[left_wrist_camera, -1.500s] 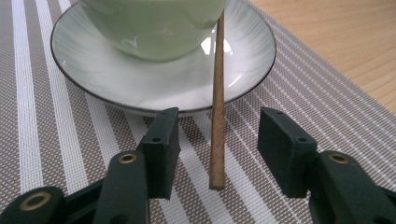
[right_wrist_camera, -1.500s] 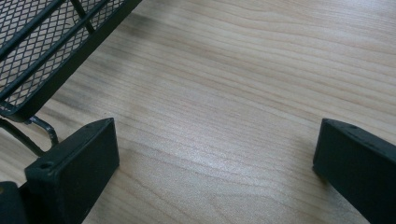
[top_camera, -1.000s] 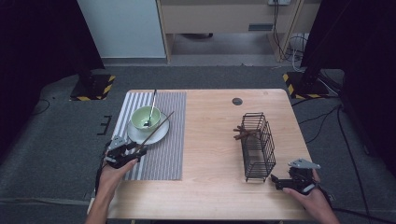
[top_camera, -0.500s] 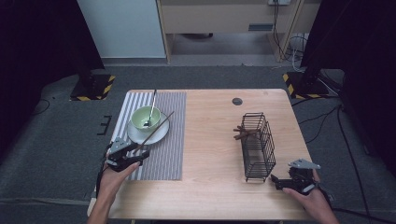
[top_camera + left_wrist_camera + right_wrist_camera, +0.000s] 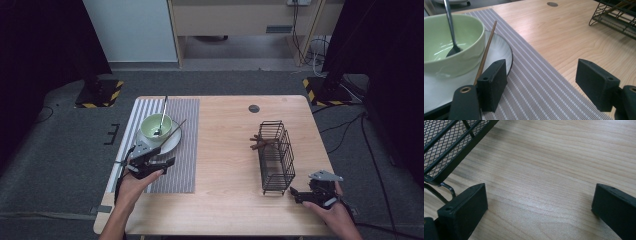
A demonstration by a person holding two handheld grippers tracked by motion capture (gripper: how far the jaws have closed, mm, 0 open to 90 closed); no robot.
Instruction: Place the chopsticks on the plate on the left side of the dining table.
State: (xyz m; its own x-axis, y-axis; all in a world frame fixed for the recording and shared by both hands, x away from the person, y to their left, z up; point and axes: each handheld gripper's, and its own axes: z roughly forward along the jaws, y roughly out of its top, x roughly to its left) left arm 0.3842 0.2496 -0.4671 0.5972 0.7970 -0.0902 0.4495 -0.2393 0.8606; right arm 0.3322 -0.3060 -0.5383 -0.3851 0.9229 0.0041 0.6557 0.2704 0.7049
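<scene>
Wooden and slender, the chopstick (image 5: 485, 50) lies with its near end on the white plate (image 5: 501, 51) and leans against the outer wall of the green bowl (image 5: 471, 37); in the high view its far tip (image 5: 181, 123) overhangs the plate toward the striped placemat (image 5: 187, 150). The left tool (image 5: 541, 82) stands just beside it with its jaws apart, having just been opening, and nothing is gripped: the stick runs outside the near pad, not between the pads. Judged from its thin, straight form, the chopstick should be very light and stiff, with a smooth finish that could slide or roll between flat pads; it is not fragile, but it could pivot if taken near one end. The soundest hold appears to be across the shaft near mid-length, where it clears the plate rim, with the pads square to it. Care is indicated, since the bowl carries a metal spoon (image 5: 450, 27) standing in it, and both bowl and plate look like glazed ware that could shift or chip if knocked. The right tool (image 5: 539, 207) rests low over the bare wooden counter (image 5: 549, 157), jaws wide and empty, beside the foot of the black wire basket (image 5: 446, 147). In the high view that basket (image 5: 276, 155) stands well apart from the plate and already holds brown sticks (image 5: 260, 143), apparently further chopsticks.
</scene>
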